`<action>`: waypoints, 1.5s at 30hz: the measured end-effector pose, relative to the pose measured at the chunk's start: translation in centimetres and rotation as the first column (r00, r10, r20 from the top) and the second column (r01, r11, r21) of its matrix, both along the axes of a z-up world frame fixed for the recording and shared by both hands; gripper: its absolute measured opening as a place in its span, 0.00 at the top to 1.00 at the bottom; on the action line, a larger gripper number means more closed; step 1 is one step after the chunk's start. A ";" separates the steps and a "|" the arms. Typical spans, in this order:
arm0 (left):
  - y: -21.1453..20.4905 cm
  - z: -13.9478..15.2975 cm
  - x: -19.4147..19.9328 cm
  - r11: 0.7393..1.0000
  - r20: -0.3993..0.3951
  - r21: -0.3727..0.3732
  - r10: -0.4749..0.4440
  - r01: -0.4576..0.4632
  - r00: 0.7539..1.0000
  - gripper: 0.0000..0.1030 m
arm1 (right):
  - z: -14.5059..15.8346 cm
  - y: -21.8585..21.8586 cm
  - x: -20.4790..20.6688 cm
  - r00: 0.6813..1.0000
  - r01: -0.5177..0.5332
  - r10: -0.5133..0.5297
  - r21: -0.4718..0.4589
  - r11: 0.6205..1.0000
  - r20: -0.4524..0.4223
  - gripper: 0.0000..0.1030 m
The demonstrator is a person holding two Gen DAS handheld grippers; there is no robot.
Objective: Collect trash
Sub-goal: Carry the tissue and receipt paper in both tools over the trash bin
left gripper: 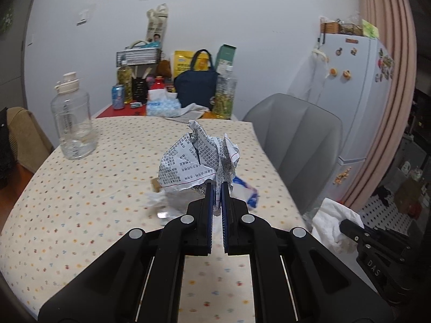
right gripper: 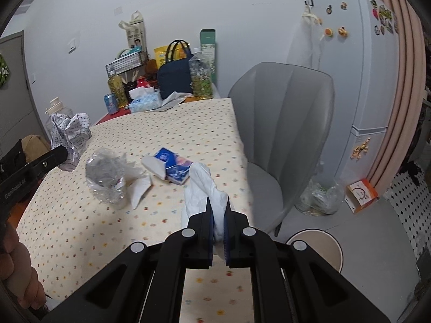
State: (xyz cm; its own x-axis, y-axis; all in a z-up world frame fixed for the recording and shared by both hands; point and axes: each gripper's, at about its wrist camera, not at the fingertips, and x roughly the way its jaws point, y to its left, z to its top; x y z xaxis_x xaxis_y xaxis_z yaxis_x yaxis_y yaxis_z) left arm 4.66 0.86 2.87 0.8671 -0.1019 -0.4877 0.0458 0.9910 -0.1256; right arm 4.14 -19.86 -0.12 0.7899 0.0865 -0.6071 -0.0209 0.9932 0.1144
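Pinching crumpled printed paper (left gripper: 198, 158) upright, left hand-held gripper (left gripper: 217, 188); right hand-held gripper (right gripper: 218, 204) clamps white tissue (right gripper: 202, 188) pointing away

the surface (right gripper: 188, 123) wears a cream cloth with small coloured dots. on it in the right wrist view lie a crushed clear plastic bottle (right gripper: 107, 180), white torn paper (right gripper: 141, 191) just beside it, and a blue tissue packet (right gripper: 173, 168) with a white scrap (right gripper: 155, 165) touching its left side. a large clear water jug (left gripper: 72, 123) stands upright near the far left edge. at the far end sit a blue tissue pack (right gripper: 144, 101), a blue can (right gripper: 111, 102) and a dark blue bag (right gripper: 173, 79).
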 end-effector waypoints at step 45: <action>-28.5 -10.5 11.1 0.884 -0.277 0.114 -0.409 0.453 0.869 0.94 | -8.6 -22.3 2.9 0.905 0.401 -0.381 0.084 0.912 -0.188 0.93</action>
State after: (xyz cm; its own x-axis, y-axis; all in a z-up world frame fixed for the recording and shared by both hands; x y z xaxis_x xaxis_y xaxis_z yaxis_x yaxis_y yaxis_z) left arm 15.77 -27.67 -7.66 0.6109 -0.3354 -0.7172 0.4635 0.8859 -0.0194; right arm 7.08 -42.14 -8.69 0.6652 -0.1299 -0.7353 0.3953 0.8967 0.1992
